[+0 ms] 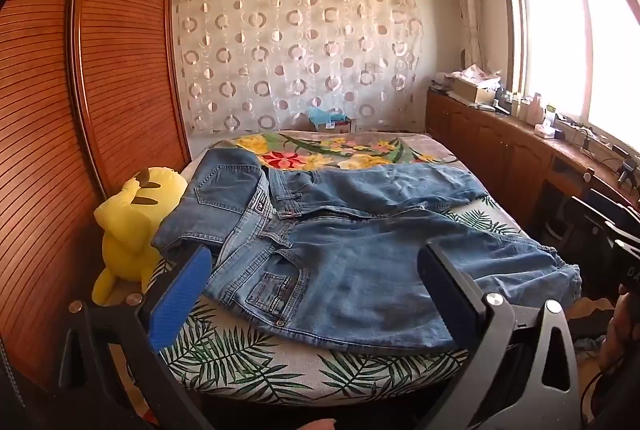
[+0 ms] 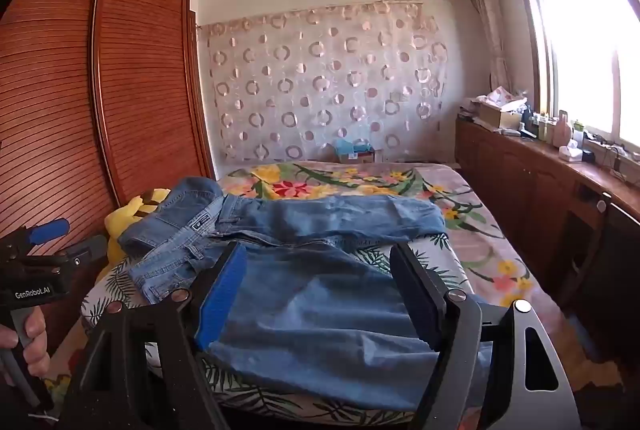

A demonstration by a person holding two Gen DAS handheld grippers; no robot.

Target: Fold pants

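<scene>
Blue jeans (image 1: 340, 250) lie spread on the bed, waistband to the left, both legs running right, the far leg crumpled. They also show in the right wrist view (image 2: 320, 306). My left gripper (image 1: 316, 270) is open and empty, hovering over the near hip pocket at the bed's front edge. My right gripper (image 2: 320, 270) is open and empty above the near leg. The left gripper (image 2: 64, 238) also shows at the left of the right wrist view, held in a hand.
A yellow plush toy (image 1: 132, 226) sits at the bed's left edge by the waistband. A wooden wardrobe (image 1: 80, 89) stands left. A cluttered wooden counter (image 1: 520, 133) runs along the right under the window. A floral blanket (image 1: 328, 149) covers the bed's far half.
</scene>
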